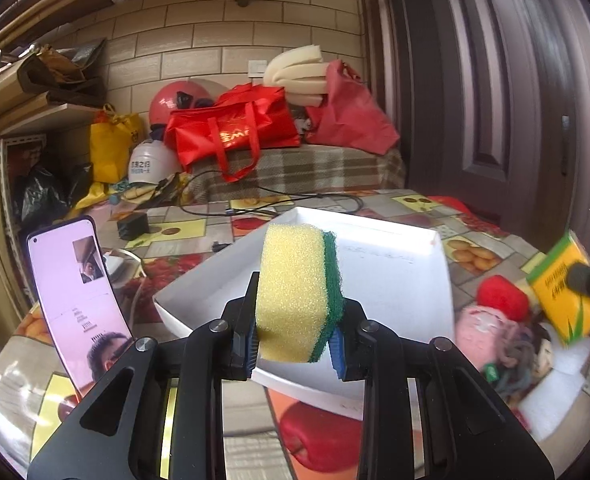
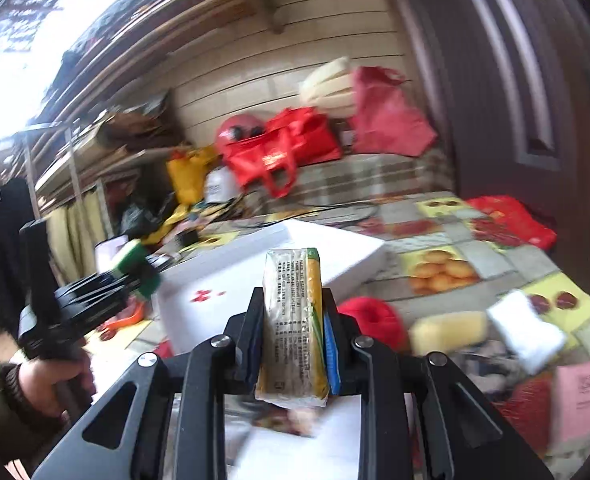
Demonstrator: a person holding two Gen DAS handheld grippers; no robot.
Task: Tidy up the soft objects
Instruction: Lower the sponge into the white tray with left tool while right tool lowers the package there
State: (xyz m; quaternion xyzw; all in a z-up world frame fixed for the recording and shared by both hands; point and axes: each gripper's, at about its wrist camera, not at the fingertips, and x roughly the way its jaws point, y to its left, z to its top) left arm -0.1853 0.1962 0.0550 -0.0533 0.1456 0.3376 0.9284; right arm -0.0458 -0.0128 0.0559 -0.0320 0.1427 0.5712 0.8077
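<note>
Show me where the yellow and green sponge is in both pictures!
Left wrist view: the sponge sits in the middle, squeezed in the left tool.
Right wrist view: the sponge is small and blurry at the left edge.
Shared landmark: the white box lies behind the sponge in both.

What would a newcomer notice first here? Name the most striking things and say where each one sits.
First, the yellow-and-green sponge clamped upright in the left gripper, in front of the white box on the fruit-patterned tablecloth. Next, the yellow tissue pack pinched in the right gripper, with the red yarn ball on the table just to its right. Behind both, a bright red bag lies on the plaid-covered bench by the wall.
</note>
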